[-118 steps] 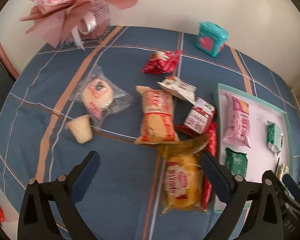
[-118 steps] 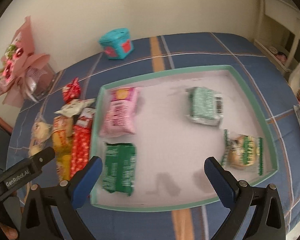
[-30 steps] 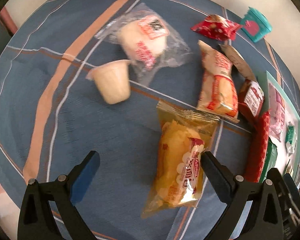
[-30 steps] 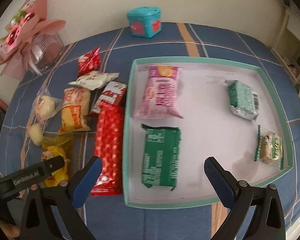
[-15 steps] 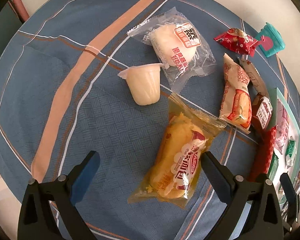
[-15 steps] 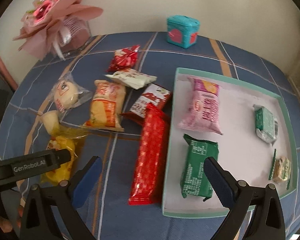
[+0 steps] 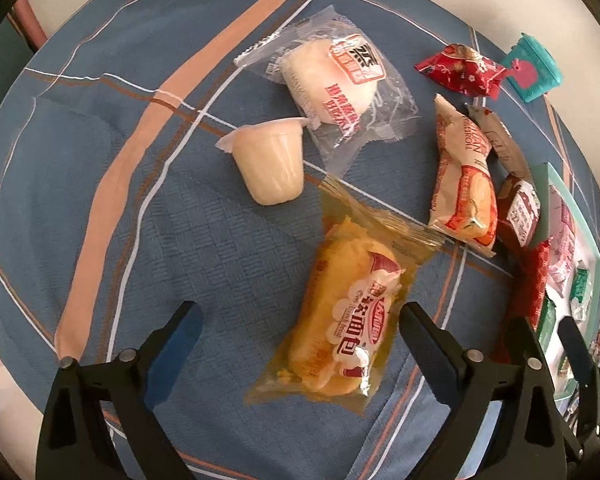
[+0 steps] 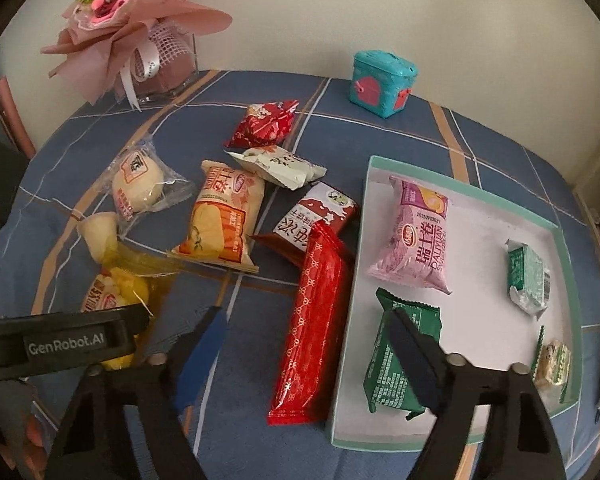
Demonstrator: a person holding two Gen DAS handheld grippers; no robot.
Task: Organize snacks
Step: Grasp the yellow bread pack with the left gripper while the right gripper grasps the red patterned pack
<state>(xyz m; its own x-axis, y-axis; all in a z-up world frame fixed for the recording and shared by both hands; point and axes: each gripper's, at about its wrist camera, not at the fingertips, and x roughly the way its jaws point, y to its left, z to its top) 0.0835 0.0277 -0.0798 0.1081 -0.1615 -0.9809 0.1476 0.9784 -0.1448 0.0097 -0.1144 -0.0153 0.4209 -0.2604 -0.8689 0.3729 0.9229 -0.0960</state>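
yellow bread pack [image 7: 348,320] between closing left gripper [image 7: 298,334] jaws, untouched

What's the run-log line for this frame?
left tongs: closing, astride yellow plastic-wrapped bread packet, no contact | right tongs: closing, over long red foil wafer packet, no contact | teal-rimmed white tray: five packets

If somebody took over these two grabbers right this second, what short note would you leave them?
Left gripper: jaws closing around the yellow bread packet, not yet pressing it.
Right gripper: jaws closing over the long red wrapper, nothing gripped.
Done: pink roll packet, dark green packet and two small green-wrapped snacks lie in the teal-rimmed tray.
Left: the yellow packet, red wrapper, pale jelly cup, clear-wrapped white bun and the other packets on the blue plaid cloth.
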